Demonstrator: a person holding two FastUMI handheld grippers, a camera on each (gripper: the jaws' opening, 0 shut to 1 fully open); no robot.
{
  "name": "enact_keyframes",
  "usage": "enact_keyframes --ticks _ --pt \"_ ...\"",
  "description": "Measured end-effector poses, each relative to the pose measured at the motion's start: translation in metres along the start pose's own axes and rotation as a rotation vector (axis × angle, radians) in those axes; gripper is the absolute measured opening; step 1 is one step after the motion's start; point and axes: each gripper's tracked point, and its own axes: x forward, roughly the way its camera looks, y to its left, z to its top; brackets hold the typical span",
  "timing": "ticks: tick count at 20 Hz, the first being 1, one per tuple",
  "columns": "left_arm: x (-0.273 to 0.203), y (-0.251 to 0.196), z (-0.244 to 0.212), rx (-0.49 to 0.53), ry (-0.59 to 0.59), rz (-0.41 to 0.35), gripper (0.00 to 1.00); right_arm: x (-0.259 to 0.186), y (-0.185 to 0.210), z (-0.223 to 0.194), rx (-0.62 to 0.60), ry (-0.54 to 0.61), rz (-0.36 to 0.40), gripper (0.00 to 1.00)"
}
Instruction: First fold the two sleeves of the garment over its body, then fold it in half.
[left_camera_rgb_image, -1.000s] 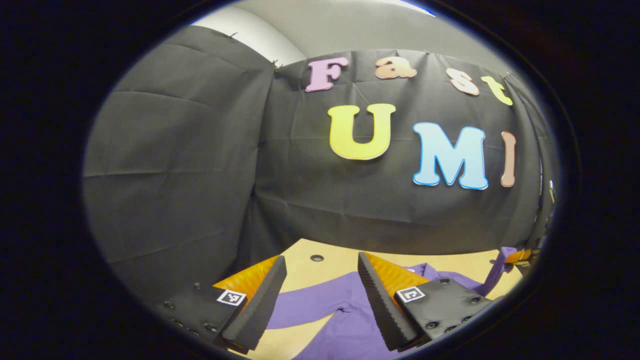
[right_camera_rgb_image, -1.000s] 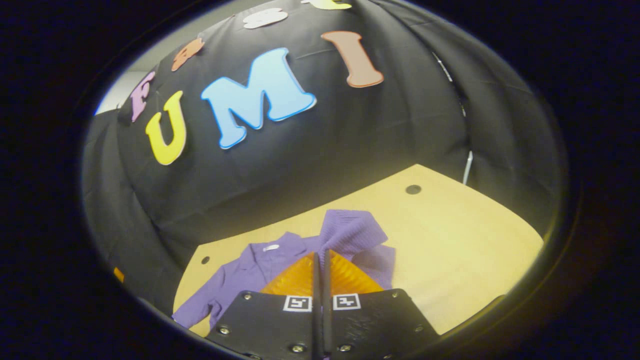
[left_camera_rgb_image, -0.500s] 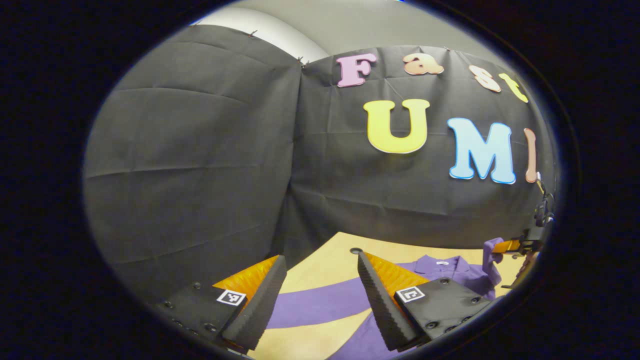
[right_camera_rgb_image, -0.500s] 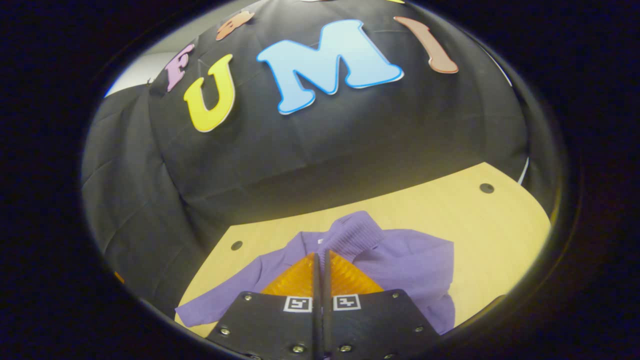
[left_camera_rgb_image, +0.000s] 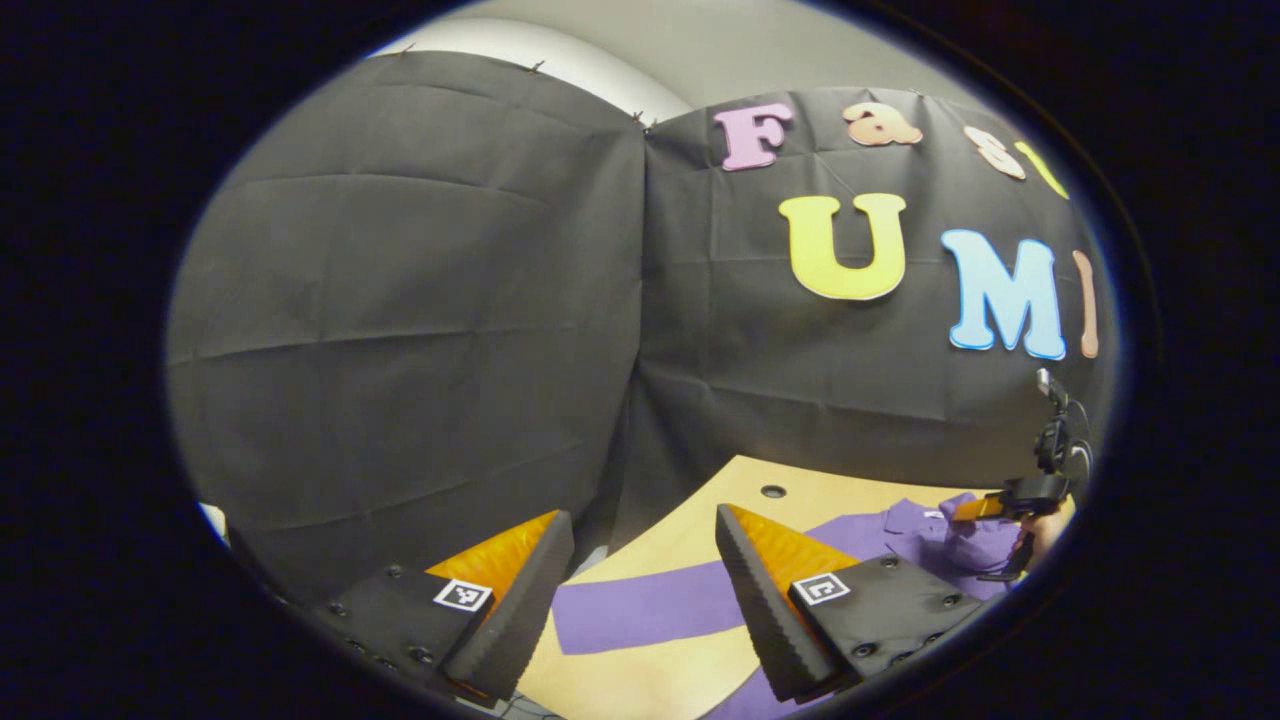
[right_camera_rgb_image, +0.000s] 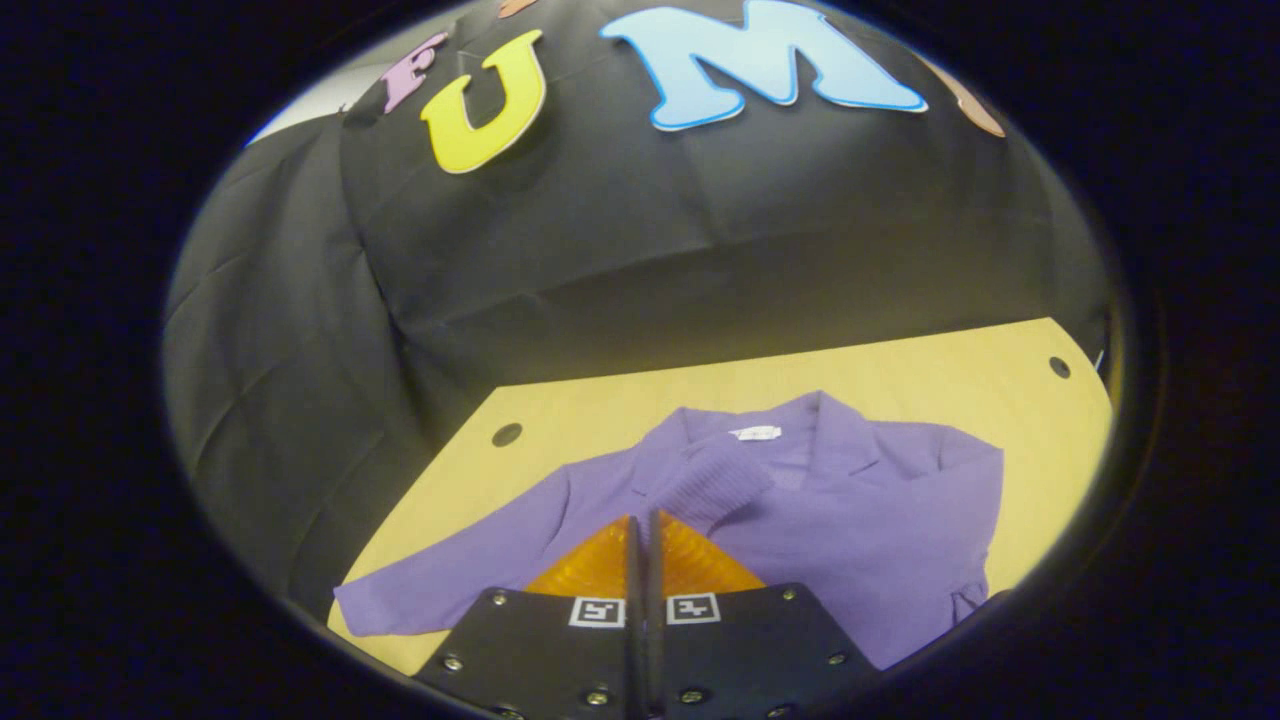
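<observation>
We see the purple garment (right_camera_rgb_image: 800, 520) lying flat on the tan surface (right_camera_rgb_image: 560, 470), collar toward the black cloth wall (right_camera_rgb_image: 650, 250) at 12 o'clock, in the right gripper view. Its one sleeve (right_camera_rgb_image: 460, 590) stretches out toward 8 o'clock, reaching nearly to the surface edge there. The other sleeve's ribbed cuff (right_camera_rgb_image: 710, 480) is pinched at the tip of the right claw (right_camera_rgb_image: 643, 525), whose jaws are pressed together with no gap we can make out; the cuff lies over the garment's chest, just below the collar. A small white tag (right_camera_rgb_image: 755, 433) sits inside the collar; its writing is too small to read. Round dark holes mark the surface at 10 o'clock (right_camera_rgb_image: 507, 435) and 2 o'clock (right_camera_rgb_image: 1059, 367). Bare surface lies open between collar and wall, and to the right of the garment. In the left gripper view, the left claw (left_camera_rgb_image: 640, 570) hangs with jaws spread wide, holding nothing, above the outstretched sleeve (left_camera_rgb_image: 650, 605), which crosses between its fingers. The surface's near corner lies at about 7 o'clock below that claw. At 3 o'clock in that view, the other claw (left_camera_rgb_image: 985, 508) is at the garment (left_camera_rgb_image: 900, 530). Square black-and-white markers (right_camera_rgb_image: 645, 609) sit on the claw bodies.
</observation>
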Motion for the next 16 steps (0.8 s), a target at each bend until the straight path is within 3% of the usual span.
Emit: enact_keyframes --ticks 9,11,13,16 --pt "-0.001 0.021 -0.014 -0.012 0.018 0.017 0.95 0.017 0.028 -0.022 -0.107 0.043 0.028 0.01" --pt "0.0 0.023 -0.014 -0.018 0.019 0.017 0.94 0.012 0.034 -0.026 -0.126 0.049 0.049 0.07" --pt "0.002 0.022 -0.018 -0.023 0.022 0.014 0.94 0.003 0.039 -0.025 -0.155 0.044 0.053 0.39" --pt "0.007 0.021 -0.024 -0.033 0.028 0.006 0.95 -0.008 0.041 -0.022 -0.204 0.029 0.024 0.97"
